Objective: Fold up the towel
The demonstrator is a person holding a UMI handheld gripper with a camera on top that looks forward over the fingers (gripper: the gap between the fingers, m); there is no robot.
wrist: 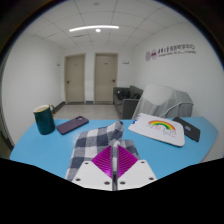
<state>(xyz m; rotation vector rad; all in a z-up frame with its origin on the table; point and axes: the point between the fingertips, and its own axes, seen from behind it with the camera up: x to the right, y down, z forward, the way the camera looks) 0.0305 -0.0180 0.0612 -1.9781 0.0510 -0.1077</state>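
Hand-held gripper (pixel 115 166) pinches the checked towel (pixel 100 142) on the desk (pixel 40 148), fingers closed; next, probably carry the edge across.

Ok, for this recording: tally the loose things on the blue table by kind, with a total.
Mug: 1
Phone: 1
Checked towel: 1, lying just ahead of the fingers, which are closed together and grip nothing
Rainbow-printed board: 1
Dark flat item beside the board: 1
Total: 5

Mug (pixel 44 120) and phone (pixel 72 125) beside towel (pixel 97 146).
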